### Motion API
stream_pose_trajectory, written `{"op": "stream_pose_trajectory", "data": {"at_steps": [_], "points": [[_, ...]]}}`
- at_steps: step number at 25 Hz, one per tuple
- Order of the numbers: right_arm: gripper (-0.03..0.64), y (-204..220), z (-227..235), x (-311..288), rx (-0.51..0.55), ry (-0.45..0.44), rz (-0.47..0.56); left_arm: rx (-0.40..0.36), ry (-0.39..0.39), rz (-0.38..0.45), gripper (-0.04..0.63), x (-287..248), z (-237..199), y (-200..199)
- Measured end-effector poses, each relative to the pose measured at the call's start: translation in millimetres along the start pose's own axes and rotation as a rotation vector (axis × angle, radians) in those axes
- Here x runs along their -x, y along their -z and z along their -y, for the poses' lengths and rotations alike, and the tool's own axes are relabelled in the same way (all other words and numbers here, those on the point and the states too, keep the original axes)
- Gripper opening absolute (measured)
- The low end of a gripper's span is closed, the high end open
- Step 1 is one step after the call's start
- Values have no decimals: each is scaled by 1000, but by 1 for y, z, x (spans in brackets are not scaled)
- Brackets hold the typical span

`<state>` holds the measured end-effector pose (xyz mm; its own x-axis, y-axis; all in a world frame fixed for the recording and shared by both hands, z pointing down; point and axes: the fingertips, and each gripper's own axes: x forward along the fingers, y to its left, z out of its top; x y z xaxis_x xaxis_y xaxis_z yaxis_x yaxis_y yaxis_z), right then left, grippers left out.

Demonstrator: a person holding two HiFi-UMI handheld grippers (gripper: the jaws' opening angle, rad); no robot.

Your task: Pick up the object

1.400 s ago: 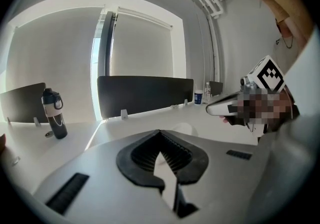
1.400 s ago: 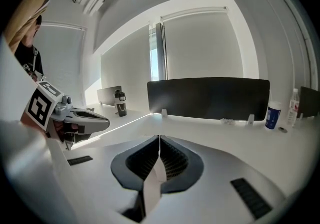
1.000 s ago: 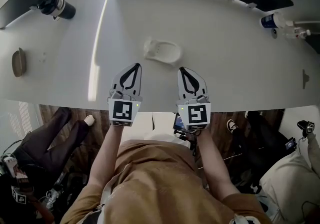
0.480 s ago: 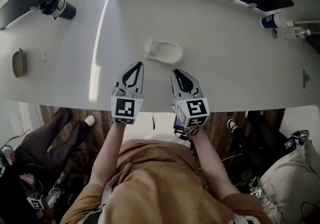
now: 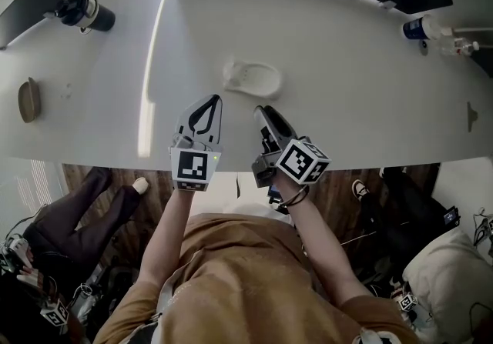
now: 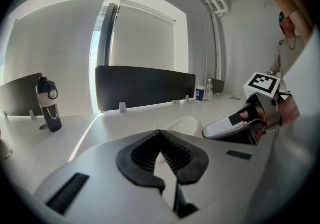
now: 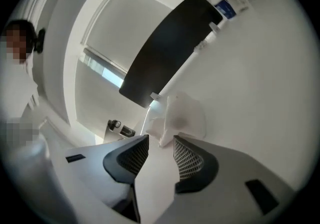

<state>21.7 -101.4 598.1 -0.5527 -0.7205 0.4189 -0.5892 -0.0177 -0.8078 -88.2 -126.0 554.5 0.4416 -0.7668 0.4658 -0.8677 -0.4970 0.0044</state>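
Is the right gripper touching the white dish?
Apart. Head view shows bare table between the right gripper and the white dish; its fingers, just opened, hold nothing.

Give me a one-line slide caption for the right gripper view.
Tilted right gripper, jaws just opened with nothing between them, points at the white object on the white table.

right gripper (image 5: 262, 111) tilted, jaws just opening (empty)

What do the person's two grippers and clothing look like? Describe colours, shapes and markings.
The left gripper and right gripper match. Both have pale grey shells and black ribbed pads that taper to a point. Each has a white cube printed with black square markers at the rear. The person wears a tan short-sleeved top.
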Motion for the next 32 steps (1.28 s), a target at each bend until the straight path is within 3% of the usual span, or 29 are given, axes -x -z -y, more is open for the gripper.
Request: {"op": "stream_pose_trajectory", "data": {"at_steps": [4,7,10,17,27,32], "points": [[183,1,3,-8,-252,-49,56,17,-6,16,6,2,-3,-1],[183,2,7,-15,-338,-43,87,21,-8,13,6,2,-4,-1],[216,2,9,-23,-378,-32,109,10,-6,5,6,1,-6,1],[216,-1,30,-35,-458,57,174,10,6,2,6,-2,-9,-3],[216,-23,29,-47,-473,-8,262,13,-1,4,6,-5,-21,-1],[245,-28,34,-53,-472,12,269,6,1,-6,6,-4,-24,1]]}}
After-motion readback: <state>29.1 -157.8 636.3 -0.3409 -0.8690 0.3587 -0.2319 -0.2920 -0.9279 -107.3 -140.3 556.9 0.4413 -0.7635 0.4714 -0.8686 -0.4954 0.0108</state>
